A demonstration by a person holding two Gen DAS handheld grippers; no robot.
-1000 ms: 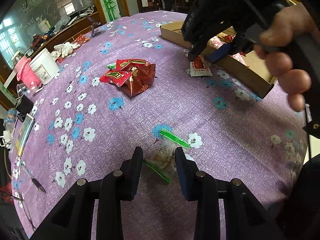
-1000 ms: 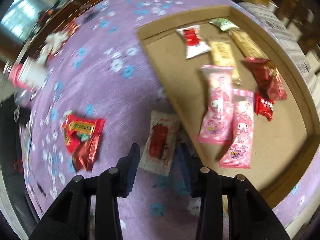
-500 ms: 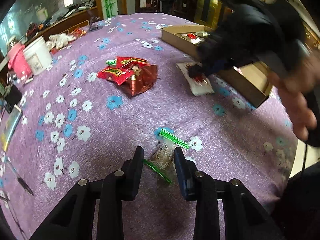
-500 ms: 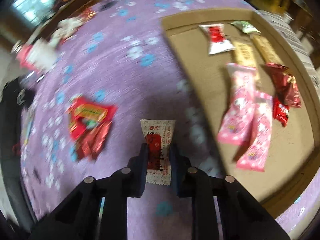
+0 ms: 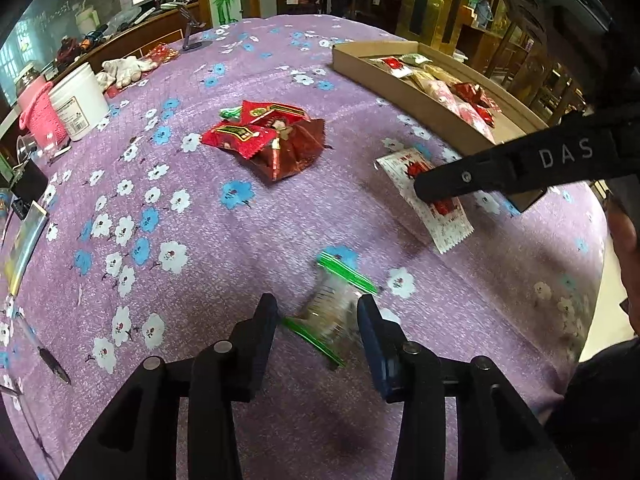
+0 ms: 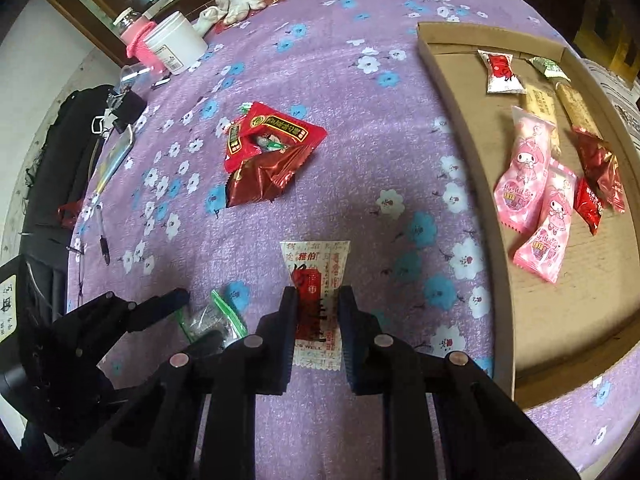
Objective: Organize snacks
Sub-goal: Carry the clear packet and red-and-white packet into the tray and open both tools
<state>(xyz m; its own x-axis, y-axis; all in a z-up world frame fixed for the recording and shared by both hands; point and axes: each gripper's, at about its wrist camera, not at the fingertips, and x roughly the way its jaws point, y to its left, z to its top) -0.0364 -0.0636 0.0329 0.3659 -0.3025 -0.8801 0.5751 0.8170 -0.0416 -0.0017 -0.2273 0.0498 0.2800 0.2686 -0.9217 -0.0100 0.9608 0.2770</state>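
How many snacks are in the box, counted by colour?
Pink packets: 2
Red packets: 2
Tan bars: 2
White packet: 1
Green packet: 1
Total in the box: 8

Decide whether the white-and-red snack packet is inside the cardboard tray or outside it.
Outside. The white-and-red packet lies on the purple tablecloth, left of the cardboard tray, pinched between the right claw fingers.
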